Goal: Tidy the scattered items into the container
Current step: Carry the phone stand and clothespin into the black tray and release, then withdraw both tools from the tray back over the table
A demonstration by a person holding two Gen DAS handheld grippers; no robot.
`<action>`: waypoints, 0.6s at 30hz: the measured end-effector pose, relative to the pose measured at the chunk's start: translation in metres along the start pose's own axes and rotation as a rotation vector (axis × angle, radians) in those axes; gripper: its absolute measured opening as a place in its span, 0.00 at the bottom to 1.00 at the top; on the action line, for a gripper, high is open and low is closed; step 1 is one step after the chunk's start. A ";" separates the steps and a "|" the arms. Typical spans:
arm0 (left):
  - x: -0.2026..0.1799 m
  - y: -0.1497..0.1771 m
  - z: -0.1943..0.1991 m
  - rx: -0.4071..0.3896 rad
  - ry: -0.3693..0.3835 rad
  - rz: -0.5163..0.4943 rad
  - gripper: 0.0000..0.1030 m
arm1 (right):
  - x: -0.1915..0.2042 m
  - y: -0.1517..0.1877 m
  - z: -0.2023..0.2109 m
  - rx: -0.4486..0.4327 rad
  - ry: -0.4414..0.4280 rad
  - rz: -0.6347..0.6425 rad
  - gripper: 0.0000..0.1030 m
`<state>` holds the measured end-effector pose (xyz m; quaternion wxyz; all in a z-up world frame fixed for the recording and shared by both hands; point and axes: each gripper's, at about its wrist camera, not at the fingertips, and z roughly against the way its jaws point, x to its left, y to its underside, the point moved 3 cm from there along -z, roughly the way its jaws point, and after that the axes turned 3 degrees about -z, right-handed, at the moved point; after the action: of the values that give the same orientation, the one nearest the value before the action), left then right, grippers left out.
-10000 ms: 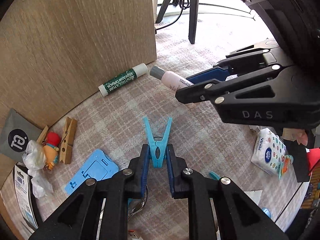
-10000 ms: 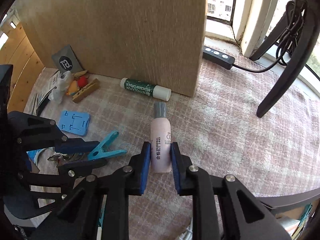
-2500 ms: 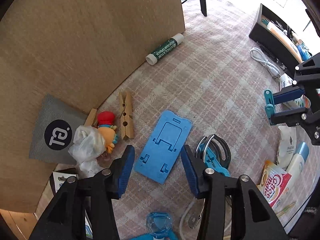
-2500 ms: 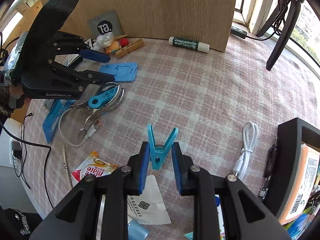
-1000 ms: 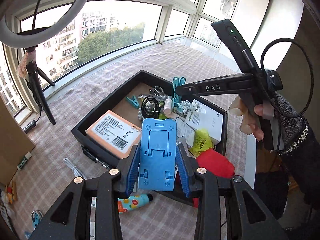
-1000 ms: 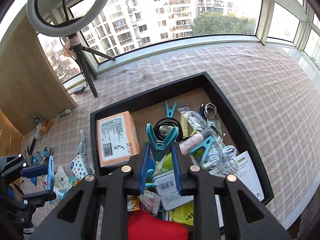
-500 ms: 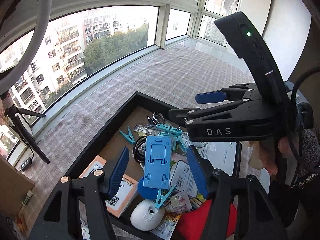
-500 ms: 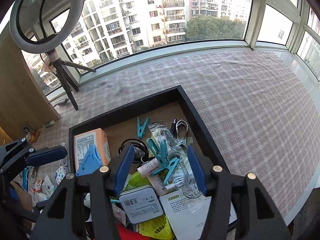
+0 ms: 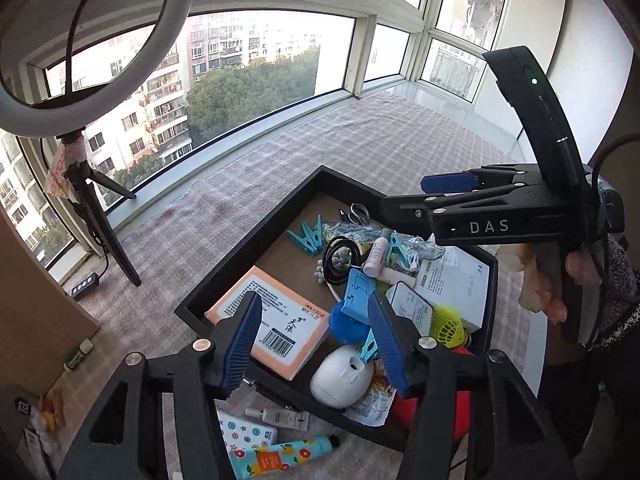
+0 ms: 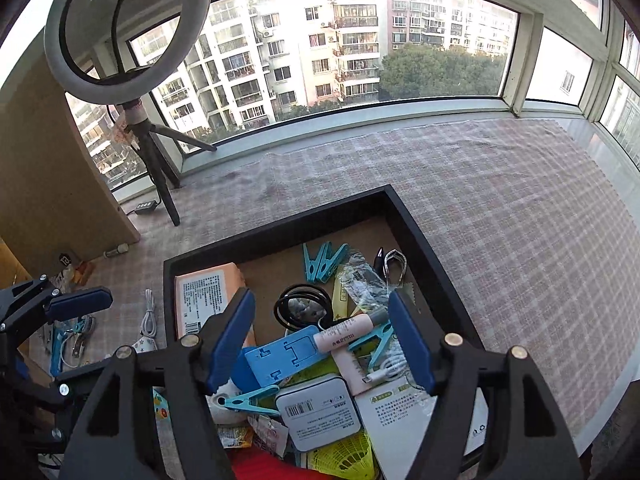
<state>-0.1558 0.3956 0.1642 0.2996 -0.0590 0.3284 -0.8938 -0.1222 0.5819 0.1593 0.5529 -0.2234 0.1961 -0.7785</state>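
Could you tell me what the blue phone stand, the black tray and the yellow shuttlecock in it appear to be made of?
Blue phone stand: moulded plastic, matte, judging by its uniform colour and cut-out slots. Black tray: dark rigid walls, perhaps painted wood or board; its floor looks like brown fibreboard. Yellow shuttlecock: probably nylon or plastic, given the bright mesh skirt.

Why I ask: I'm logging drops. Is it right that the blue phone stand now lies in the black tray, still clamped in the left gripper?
Not quite. The blue phone stand does lie in the black tray, but the left gripper is not clamped on it: the left wrist view shows its jaws apart above the stand, though closing.
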 end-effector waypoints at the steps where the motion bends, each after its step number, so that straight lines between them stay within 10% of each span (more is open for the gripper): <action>1: 0.010 0.006 0.007 0.006 -0.008 0.012 0.51 | 0.008 0.001 0.001 0.002 -0.012 0.014 0.66; 18: 0.152 0.171 0.100 0.170 -0.230 0.201 0.50 | 0.168 0.041 -0.036 0.151 -0.208 0.280 0.52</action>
<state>-0.1639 0.1496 0.1216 0.4273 -0.1022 0.2193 -0.8711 -0.1596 0.4124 0.1288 0.6884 -0.2311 0.1080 -0.6790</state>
